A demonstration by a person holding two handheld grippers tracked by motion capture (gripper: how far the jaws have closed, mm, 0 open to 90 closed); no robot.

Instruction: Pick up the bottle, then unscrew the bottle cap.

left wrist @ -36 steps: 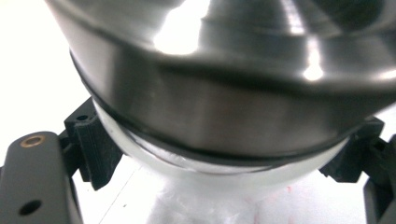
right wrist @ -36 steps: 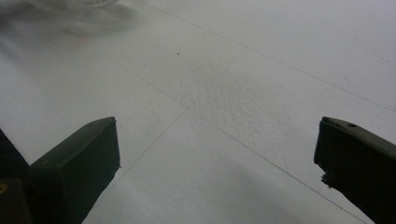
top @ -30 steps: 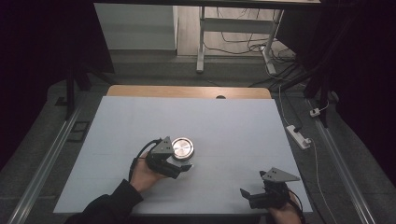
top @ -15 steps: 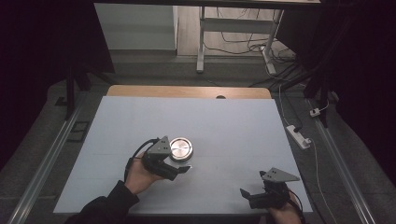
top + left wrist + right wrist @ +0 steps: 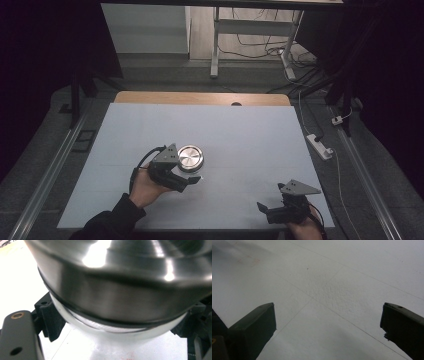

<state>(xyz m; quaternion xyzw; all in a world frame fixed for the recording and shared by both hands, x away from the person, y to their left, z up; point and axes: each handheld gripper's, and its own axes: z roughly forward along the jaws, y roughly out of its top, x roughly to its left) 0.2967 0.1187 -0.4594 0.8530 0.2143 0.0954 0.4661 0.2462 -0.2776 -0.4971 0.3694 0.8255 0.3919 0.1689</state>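
A round, shiny metal container point(image 5: 190, 158) with a brushed steel lid sits left of the table's middle. My left gripper point(image 5: 191, 176), held by a hand from the near side, is shut on it. Close up, the steel lid point(image 5: 120, 285) rests over a black ring and a whitish lower part, with the black fingers point(image 5: 50, 320) pressed against its sides. My right gripper point(image 5: 264, 209) is near the table's front right corner. In its own view, the right gripper point(image 5: 328, 322) is open, with bare white tabletop between its jaws.
The white table point(image 5: 250, 135) has a wooden strip along its far edge with a small hole point(image 5: 236, 104). A power strip point(image 5: 320, 146) and cables lie on the floor to the right. Metal desk legs point(image 5: 215, 45) stand beyond the table.
The left gripper and the metal container have shifted slightly left together. The right gripper has stayed put.
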